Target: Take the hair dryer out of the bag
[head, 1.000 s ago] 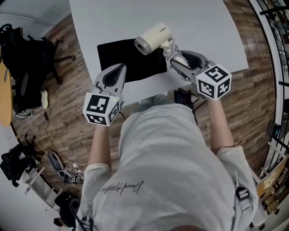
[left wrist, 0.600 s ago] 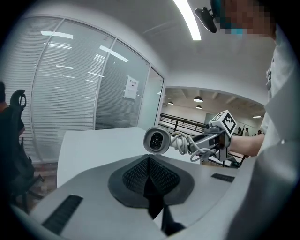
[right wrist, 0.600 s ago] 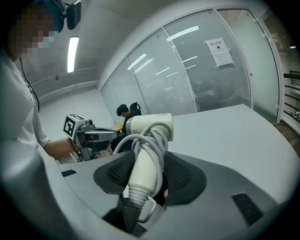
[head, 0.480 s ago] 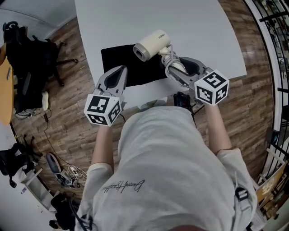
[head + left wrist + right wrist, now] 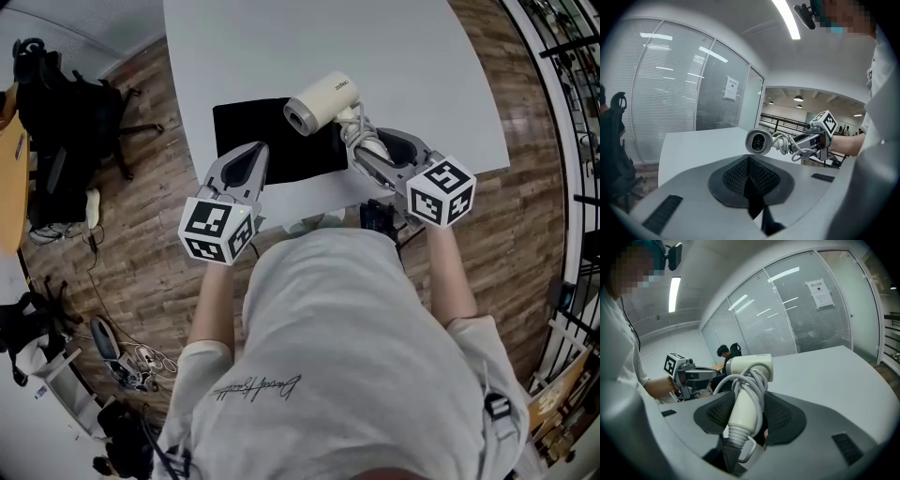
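A cream hair dryer (image 5: 323, 100) with its cord wound round the handle hangs above the white table (image 5: 422, 56). My right gripper (image 5: 361, 141) is shut on the handle, and in the right gripper view the handle (image 5: 745, 413) sits between the black pads. The black bag (image 5: 272, 141) lies flat on the table, under and left of the dryer's barrel. My left gripper (image 5: 248, 159) hovers over the bag's near edge with its jaws shut. In the left gripper view nothing shows between its pads (image 5: 749, 161), and the dryer's mouth (image 5: 759, 141) faces this camera.
The table's near edge runs just in front of the person's body. On the wood floor at the left stand a black backpack and chair (image 5: 56, 103), with cables (image 5: 122, 347) lower down. A railing (image 5: 562, 56) runs along the right. A seated person (image 5: 724, 351) shows far behind.
The head view has drifted slightly. Both grippers, the dryer and the bag keep about the same places on the table.
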Demonstrator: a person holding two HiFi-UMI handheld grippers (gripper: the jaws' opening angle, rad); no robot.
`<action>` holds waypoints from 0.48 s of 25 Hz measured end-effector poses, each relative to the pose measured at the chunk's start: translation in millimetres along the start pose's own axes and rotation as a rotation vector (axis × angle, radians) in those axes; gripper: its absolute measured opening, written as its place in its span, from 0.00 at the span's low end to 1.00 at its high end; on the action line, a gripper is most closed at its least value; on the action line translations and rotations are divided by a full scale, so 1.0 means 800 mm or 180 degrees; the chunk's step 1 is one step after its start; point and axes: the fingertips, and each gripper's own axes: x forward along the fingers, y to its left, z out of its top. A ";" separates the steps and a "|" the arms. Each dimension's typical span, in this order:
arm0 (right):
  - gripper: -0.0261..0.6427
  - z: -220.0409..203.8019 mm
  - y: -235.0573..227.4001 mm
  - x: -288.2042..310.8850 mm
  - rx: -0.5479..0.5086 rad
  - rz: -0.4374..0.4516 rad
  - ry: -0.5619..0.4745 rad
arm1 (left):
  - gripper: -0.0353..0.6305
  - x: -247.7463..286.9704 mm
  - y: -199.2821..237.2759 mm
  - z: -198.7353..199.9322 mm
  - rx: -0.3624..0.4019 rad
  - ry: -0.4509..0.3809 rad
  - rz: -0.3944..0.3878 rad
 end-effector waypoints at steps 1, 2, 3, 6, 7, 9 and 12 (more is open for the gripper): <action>0.36 0.001 -0.001 -0.002 0.0004 -0.0007 -0.0007 | 0.07 -0.001 0.000 0.000 0.0009 0.0002 0.0003; 0.36 0.002 -0.002 -0.003 0.0010 -0.0015 -0.0014 | 0.07 -0.002 -0.001 0.000 0.0016 0.0004 0.0004; 0.36 0.003 -0.003 -0.004 0.0016 -0.0022 -0.0019 | 0.07 -0.003 -0.001 0.001 0.0022 0.0007 0.0004; 0.36 0.007 -0.010 -0.005 0.0026 -0.0046 -0.0023 | 0.07 -0.002 0.000 0.002 0.0035 0.0025 0.0001; 0.36 0.007 -0.012 -0.006 0.0028 -0.0056 -0.0024 | 0.07 -0.002 0.000 0.002 0.0035 0.0034 -0.0003; 0.36 0.008 -0.016 -0.007 0.0033 -0.0070 -0.0034 | 0.07 -0.001 -0.001 0.000 0.0040 0.0056 -0.0015; 0.36 0.006 -0.018 -0.009 0.0040 -0.0084 -0.0048 | 0.07 -0.003 -0.003 -0.003 0.0073 0.0077 -0.0017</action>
